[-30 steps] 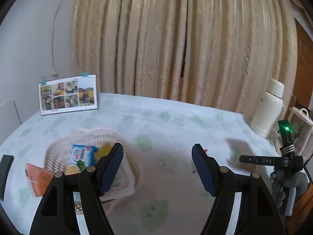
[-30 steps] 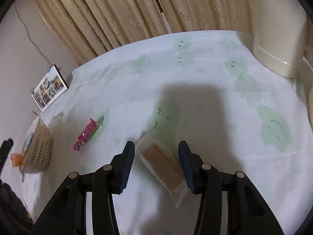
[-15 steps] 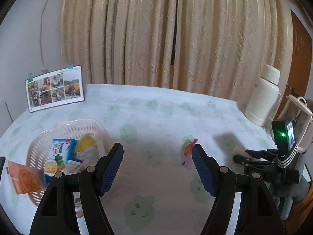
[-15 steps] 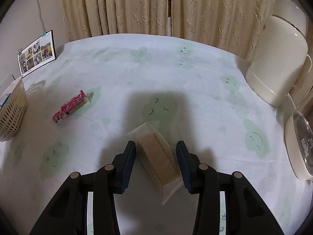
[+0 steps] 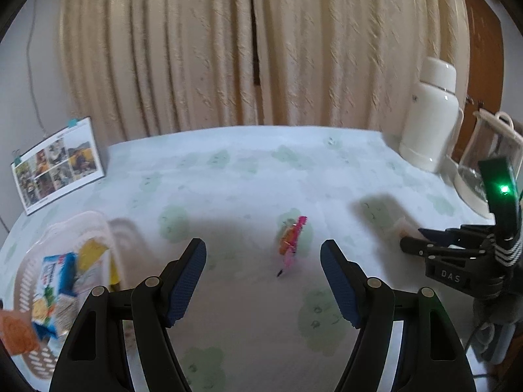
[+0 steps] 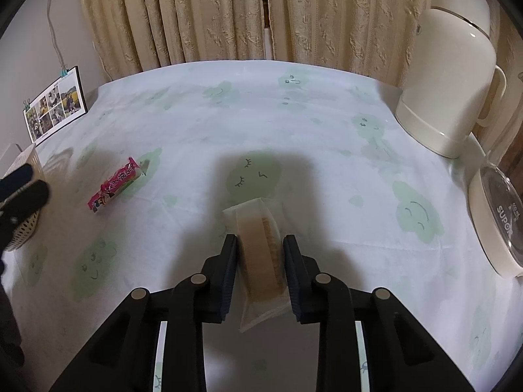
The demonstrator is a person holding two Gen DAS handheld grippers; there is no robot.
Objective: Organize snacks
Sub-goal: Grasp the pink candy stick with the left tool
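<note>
right gripper (image 6: 257, 263), lower centre, jaws narrow around the clear-wrapped biscuit pack (image 6: 260, 254) on the tablecloth (image 6: 310, 124); contact uncertain. left gripper (image 5: 263, 281) wide, empty. next: lift pack toward basket (image 5: 49, 359), lower left.

Left gripper (image 5: 263, 277) hangs over the table (image 5: 245, 179), jaws wide apart. Pink snack bar (image 5: 291, 240) lies just ahead, basket (image 5: 65, 238) of snacks off left.
</note>
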